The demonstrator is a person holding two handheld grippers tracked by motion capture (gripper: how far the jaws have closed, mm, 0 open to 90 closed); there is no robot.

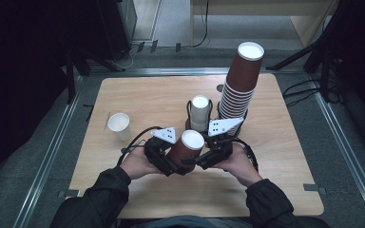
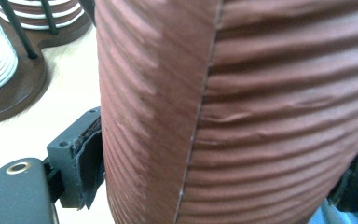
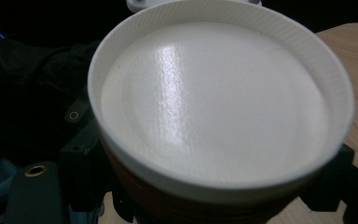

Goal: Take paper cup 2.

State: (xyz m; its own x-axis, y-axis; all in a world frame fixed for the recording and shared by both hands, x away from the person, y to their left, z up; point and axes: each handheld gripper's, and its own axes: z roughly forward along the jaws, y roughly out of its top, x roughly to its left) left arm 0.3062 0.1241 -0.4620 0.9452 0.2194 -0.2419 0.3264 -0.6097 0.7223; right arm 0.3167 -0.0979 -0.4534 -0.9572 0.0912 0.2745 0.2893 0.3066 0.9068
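Brown ribbed paper cup, bottom up, just in front of the wooden cup holder.

The cup is upside down and tilted, its white recessed base facing up and toward the holder, ringed by a finely ridged white rim. Its brown wall is corrugated in horizontal ribs, with a vertical seam running down it and a few small creases across the ribs. It sits off the tabletop, on the person's side of the holder, near the table's middle.
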